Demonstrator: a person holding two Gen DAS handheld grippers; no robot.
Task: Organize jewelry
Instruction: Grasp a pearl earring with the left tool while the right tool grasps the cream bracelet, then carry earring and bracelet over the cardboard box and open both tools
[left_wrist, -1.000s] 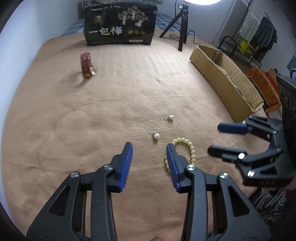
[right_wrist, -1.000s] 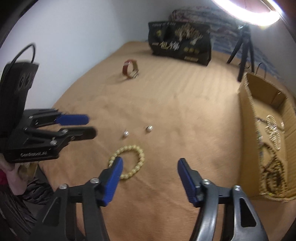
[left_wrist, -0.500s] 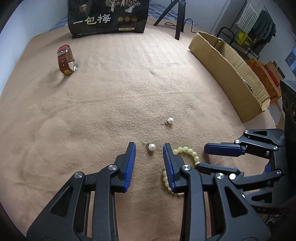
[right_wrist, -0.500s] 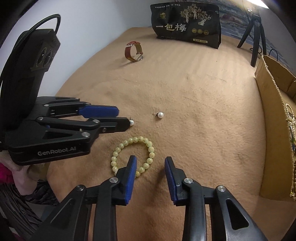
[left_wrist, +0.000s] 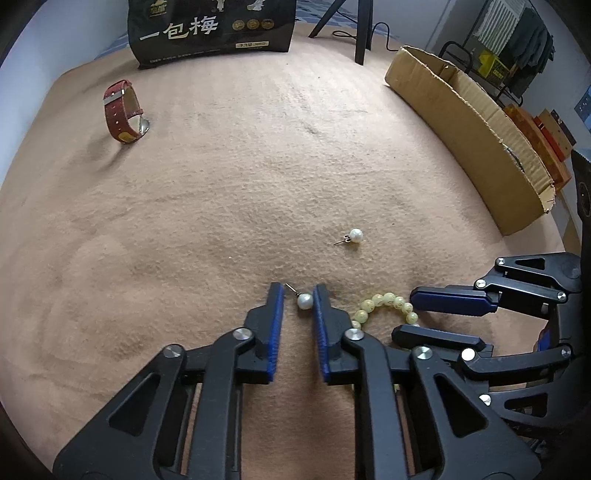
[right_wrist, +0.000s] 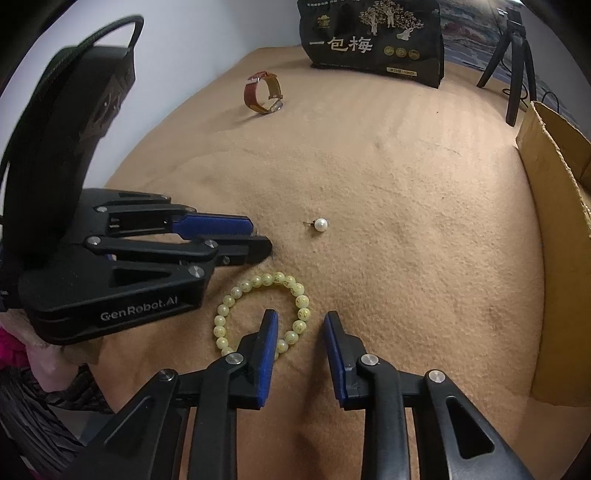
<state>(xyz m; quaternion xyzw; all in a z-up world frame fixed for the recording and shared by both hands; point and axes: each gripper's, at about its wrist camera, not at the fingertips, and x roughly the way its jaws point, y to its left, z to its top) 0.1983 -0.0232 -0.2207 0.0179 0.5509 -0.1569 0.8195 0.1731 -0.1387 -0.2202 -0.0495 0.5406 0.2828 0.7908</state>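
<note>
My left gripper (left_wrist: 298, 291) is low on the tan cloth, its jaws narrowly open around a pearl stud earring (left_wrist: 304, 300) that lies between the tips. A second pearl earring (left_wrist: 355, 235) lies farther ahead; it also shows in the right wrist view (right_wrist: 320, 224). A pale yellow bead bracelet (right_wrist: 300, 302) lies flat; my right gripper (right_wrist: 300, 317) is open and straddles its right side, one finger inside the loop. The bracelet (left_wrist: 388, 300) also shows in the left wrist view beside my right gripper (left_wrist: 402, 314). The left gripper (right_wrist: 260, 236) shows in the right wrist view.
A red-brown strap watch (left_wrist: 123, 112) stands far left. A long cardboard box (left_wrist: 476, 129) runs along the right edge. A black printed bag (left_wrist: 210, 29) and a tripod (left_wrist: 360, 33) stand at the back.
Both grippers have moved down and forward. The left one narrowed around the near earring. The right one narrowed and came over the bracelet's right side.
</note>
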